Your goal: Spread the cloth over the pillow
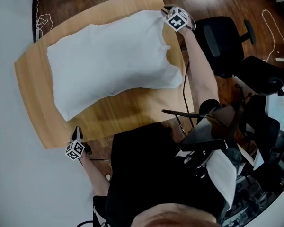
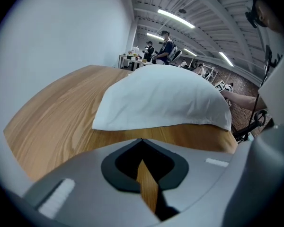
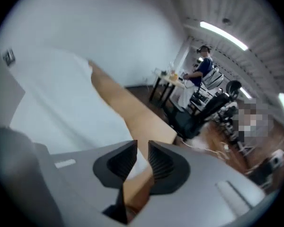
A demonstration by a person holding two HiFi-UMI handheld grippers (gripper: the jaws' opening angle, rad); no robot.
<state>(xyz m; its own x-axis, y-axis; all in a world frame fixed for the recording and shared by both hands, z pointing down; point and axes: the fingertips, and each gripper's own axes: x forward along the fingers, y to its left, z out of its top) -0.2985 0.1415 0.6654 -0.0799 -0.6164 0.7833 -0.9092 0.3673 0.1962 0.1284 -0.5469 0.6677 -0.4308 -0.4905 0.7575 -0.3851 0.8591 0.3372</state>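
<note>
Cloth (image 1: 109,56), white, lies spread on the wooden table (image 1: 132,112), the biggest thing here. The table reaches out ahead of both sets of fingers, and its bare near strip lies between the left fingers and the cloth's near edge. Next in size, the cloth swells over a puffy shape, so the pillow under it cannot be told apart from it. It sits well ahead of the left fingers and spreads to the left of the right ones, with its far right corner just beside them. On that side a loose flap of cloth lies flat toward the table's edge. A black office chair (image 1: 222,41) stands on the dark floor to the right of the right fingers, off the table. The person's bare right forearm (image 1: 199,70) runs back from those fingers along the table's right edge. The right gripper (image 3: 143,148) hangs at the cloth's corner with its ribbed fingers (image 3: 163,162) released. The narrow gap between them shows table wood and a little white, with nothing pinched. The left gripper (image 2: 142,141) hovers by the table's near left edge, its fingers (image 2: 116,167) clenched tip to tip on nothing
</note>
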